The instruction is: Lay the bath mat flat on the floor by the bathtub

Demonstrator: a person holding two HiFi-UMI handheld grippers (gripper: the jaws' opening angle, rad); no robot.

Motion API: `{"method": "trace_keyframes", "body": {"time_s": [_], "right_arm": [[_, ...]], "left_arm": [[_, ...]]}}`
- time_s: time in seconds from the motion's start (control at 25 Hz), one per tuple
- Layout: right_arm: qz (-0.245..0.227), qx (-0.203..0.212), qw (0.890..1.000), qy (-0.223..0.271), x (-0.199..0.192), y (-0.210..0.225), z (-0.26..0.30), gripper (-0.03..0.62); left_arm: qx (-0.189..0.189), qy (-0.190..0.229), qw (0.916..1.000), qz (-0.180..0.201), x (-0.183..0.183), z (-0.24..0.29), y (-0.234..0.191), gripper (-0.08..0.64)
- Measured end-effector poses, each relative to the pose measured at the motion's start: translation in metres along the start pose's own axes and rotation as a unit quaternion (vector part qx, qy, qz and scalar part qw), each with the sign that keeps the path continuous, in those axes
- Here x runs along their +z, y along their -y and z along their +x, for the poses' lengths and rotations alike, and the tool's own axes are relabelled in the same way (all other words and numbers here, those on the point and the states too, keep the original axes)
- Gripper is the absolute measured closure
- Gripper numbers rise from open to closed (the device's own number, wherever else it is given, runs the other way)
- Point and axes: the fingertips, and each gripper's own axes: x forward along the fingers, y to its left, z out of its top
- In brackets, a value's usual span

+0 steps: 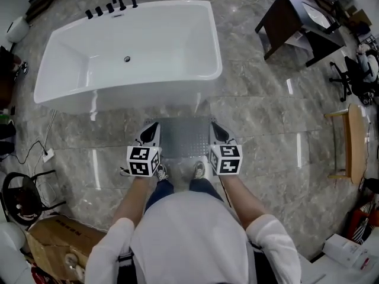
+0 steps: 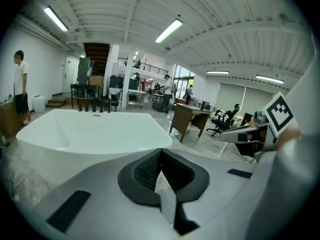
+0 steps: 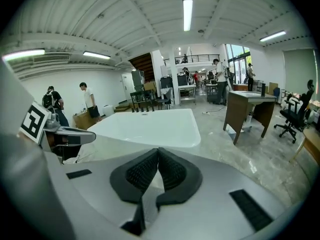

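The grey dotted bath mat (image 1: 184, 137) is stretched between my two grippers just in front of the white bathtub (image 1: 142, 46), above the person's shoes. My left gripper (image 1: 152, 127) is shut on the mat's left edge, and a strip of mat (image 2: 167, 200) shows between its pads. My right gripper (image 1: 217, 126) is shut on the right edge, where a sliver of mat (image 3: 145, 200) is pinched. Past the left gripper (image 2: 161, 156) the bathtub (image 2: 90, 129) stands close. It also stands ahead of the right gripper (image 3: 158, 156) as a white bathtub (image 3: 150, 126).
Grey marble floor (image 1: 266, 117) surrounds the tub. Black faucets (image 1: 115, 2) stand at its far rim. A dark desk (image 1: 296, 22) is at back right, a wooden stool (image 1: 350, 142) at right, a cardboard box (image 1: 56, 241) and a black chair (image 1: 23, 197) at lower left. People (image 3: 89, 101) stand far off.
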Motion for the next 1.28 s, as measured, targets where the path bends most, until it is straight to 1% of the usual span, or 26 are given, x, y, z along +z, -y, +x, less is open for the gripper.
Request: {"method": "trace_keyframes", "body": {"time_s": [0.16,0.32,0.52,0.76,0.88,1.08,1.2,1.28], "right_arm": [[-0.022,0.004,0.999,0.036,0.026,-0.007,-0.023,0.561],[-0.026,0.011,0.998,0.062,0.042,-0.015,-0.038,0.561],[-0.018,0.023,0.996,0.084,0.062,-0.017,-0.053,0.561],[-0.005,0.021,0.992,0.127,0.092,-0.014,-0.073,0.561],[0.001,0.019,0.990,0.137,0.099,-0.013,-0.083,0.561],[-0.006,0.025,0.989,0.147,0.110,-0.018,-0.090,0.561],[-0.009,0.033,0.988,0.153,0.115,-0.022,-0.096,0.561],[-0.022,0.031,0.987,0.157,0.117,-0.023,-0.099,0.561]], "left_arm": [[-0.003,0.027,0.9995,0.019,0.021,-0.020,0.012,0.528],[-0.005,0.050,0.9986,0.019,0.035,-0.036,0.016,0.528],[-0.013,0.076,0.9970,0.011,0.052,-0.048,0.022,0.527],[-0.019,0.104,0.9940,0.028,0.080,-0.063,0.027,0.527],[-0.019,0.118,0.9925,0.027,0.091,-0.073,0.031,0.526],[-0.032,0.131,0.9905,0.030,0.105,-0.083,0.036,0.526],[-0.030,0.141,0.9884,0.047,0.112,-0.092,0.038,0.526],[-0.026,0.150,0.9867,0.058,0.117,-0.096,0.039,0.526]]}}
